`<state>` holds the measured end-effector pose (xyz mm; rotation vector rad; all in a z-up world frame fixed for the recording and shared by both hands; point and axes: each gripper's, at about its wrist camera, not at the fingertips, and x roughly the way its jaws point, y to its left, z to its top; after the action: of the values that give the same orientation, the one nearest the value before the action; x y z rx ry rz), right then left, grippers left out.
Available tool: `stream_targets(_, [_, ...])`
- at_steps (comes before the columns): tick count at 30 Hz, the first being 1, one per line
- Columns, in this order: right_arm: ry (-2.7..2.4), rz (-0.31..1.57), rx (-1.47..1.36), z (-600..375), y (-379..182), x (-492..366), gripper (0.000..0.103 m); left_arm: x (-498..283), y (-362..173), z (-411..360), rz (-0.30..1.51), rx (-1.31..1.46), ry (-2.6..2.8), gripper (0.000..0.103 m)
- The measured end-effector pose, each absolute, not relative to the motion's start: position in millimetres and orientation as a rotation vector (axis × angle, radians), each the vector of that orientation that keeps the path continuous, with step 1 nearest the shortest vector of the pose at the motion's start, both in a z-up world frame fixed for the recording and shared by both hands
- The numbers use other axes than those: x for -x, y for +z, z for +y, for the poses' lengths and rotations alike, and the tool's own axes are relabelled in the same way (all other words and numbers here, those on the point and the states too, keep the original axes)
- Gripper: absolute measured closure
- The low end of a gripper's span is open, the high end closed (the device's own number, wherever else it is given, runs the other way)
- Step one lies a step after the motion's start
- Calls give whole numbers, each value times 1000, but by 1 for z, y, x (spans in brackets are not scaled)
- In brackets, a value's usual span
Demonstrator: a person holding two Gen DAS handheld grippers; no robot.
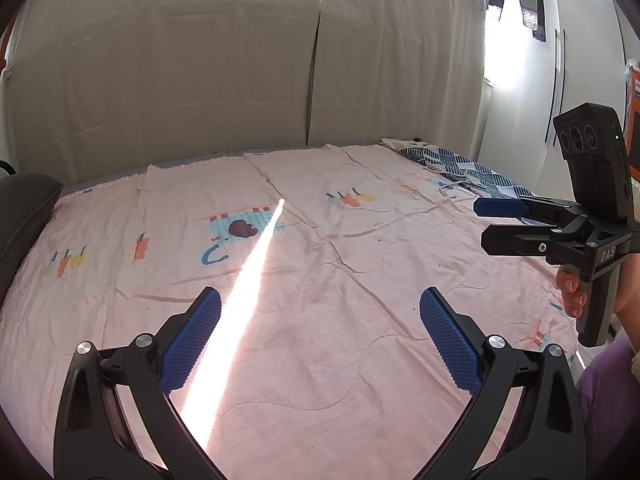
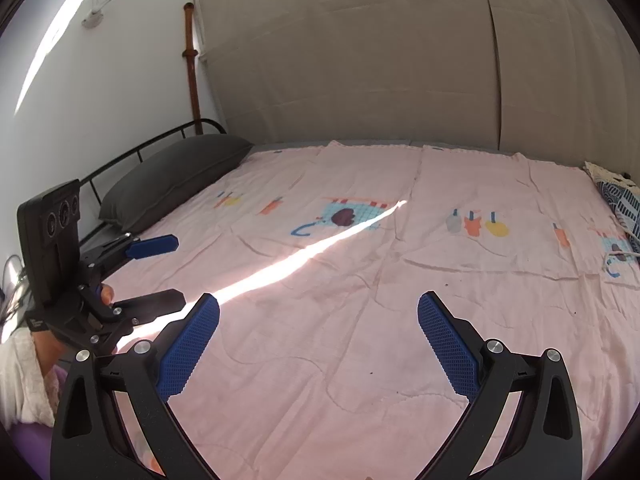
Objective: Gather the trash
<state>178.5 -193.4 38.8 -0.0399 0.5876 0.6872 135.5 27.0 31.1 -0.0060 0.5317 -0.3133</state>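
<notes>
Your left gripper (image 1: 320, 308) hangs over the pink bedspread (image 1: 340, 340) with its blue fingers (image 1: 192, 340) spread wide and nothing between them. Your right gripper (image 2: 318, 312) is the same: fingers wide apart, empty, above the same bedspread.

In the left wrist view, the right gripper shows at 3 o'clock, held by your hand (image 1: 572, 292), its two fingers apart. In the right wrist view, the left gripper shows at 9 o'clock, fingers also apart.

No clear piece of trash shows on the bed. Only a few tiny dark specks (image 2: 460, 281) dot the bedspread toward 3 o'clock in the right wrist view; whether they are trash you cannot tell.

A bright strip of sunlight (image 1: 240, 300) runs across the bedspread from 6 o'clock toward the centre. A dark grey pillow (image 2: 176, 180) lies at 10 o'clock in the right wrist view, against the black metal bed frame (image 2: 160, 138). A blue patterned cloth (image 1: 468, 172) sits at the bed's far edge at 2 o'clock in the left wrist view. Beige curtains (image 1: 200, 60) cover the wall behind.
</notes>
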Motion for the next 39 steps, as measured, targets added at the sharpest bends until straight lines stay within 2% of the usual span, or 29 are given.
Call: stream_targets(39, [692,575,67,-189,42,-174,7,-137,29,28,540,12,-317,6])
